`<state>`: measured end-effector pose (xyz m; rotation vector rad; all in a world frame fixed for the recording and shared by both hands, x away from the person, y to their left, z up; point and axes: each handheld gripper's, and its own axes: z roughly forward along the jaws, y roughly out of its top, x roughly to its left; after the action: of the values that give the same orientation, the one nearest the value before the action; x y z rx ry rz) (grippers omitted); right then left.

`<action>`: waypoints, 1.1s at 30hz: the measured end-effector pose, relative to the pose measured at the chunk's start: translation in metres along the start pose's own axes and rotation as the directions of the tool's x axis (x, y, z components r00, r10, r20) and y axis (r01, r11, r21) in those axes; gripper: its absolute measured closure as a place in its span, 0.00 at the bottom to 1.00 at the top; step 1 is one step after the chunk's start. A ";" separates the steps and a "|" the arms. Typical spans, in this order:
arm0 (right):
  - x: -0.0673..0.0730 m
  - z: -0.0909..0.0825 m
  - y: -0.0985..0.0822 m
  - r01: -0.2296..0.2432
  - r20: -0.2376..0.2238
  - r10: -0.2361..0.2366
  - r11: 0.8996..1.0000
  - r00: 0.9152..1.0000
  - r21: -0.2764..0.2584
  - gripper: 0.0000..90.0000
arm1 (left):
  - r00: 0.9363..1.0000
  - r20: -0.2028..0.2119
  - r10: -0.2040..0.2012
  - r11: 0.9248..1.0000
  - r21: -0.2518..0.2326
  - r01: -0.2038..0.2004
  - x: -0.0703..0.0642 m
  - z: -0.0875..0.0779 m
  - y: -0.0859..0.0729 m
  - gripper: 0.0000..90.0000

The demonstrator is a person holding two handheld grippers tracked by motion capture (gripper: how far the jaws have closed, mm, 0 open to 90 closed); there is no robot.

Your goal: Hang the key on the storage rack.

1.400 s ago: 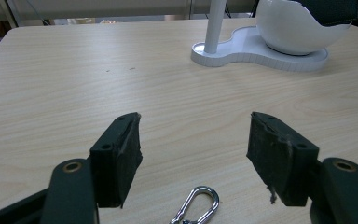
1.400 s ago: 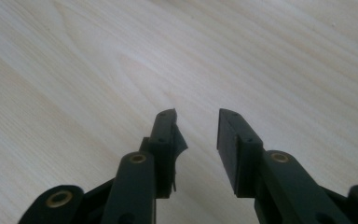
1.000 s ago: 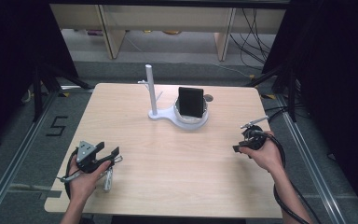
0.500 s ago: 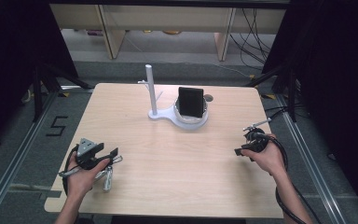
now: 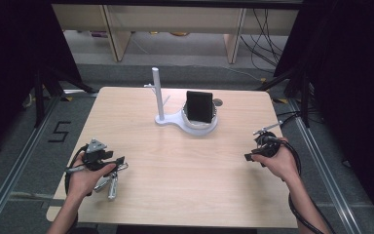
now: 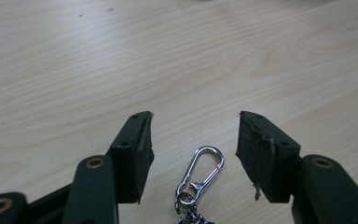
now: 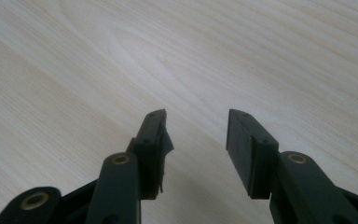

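A stand [image 5: 187, 119] sits near the table's [image 5: 175, 185] far edge; a keyring [image 5: 109, 180] lies by its near left corner.

A pale wood-grain desk [image 5: 175, 161] stands on grey floor [image 5: 19, 161] marked "5" [image 5: 59, 131] — light shelving [image 5: 175, 19] behind, dark curtains [image 5: 9, 58] on both sides, cables [image 5: 265, 29] trailing.

A light wooden table [image 5: 175, 161] is standing on a grey floor [image 5: 24, 161]; a white stand [image 5: 182, 119] with an upright post is resting at its far middle, bearing a black box [image 5: 199, 107]; a small grey disc [image 5: 217, 102] is lying just beside it; a metal keyring clip [image 6: 200, 175] is lying at the near left.
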<state>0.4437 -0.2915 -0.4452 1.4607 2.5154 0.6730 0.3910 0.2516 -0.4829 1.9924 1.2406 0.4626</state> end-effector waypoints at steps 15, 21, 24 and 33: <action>0.004 0.002 0.004 0.000 -0.006 0.000 1.000 1.000 0.012 0.65 | 0.993 0.047 0.107 0.984 0.137 -0.113 0.003 0.007 -0.003 0.58; 0.004 0.002 0.004 0.000 -0.006 0.000 1.000 1.000 0.009 0.65 | 0.983 0.072 0.167 0.963 0.201 -0.178 0.003 0.013 0.001 0.63; 0.004 0.003 0.004 -0.002 -0.011 0.002 1.000 1.000 0.002 0.65 | 0.978 0.084 0.190 0.951 0.231 -0.205 0.002 0.016 0.004 0.63; 0.004 0.001 0.003 -0.004 -0.015 0.004 1.000 1.000 0.005 0.65 | 0.974 0.109 0.201 0.931 0.287 -0.224 0.001 0.023 0.007 0.62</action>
<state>0.4449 -0.2864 -0.4444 1.4682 2.5273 0.6815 0.4102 0.2420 -0.4932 2.3926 1.1012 0.3104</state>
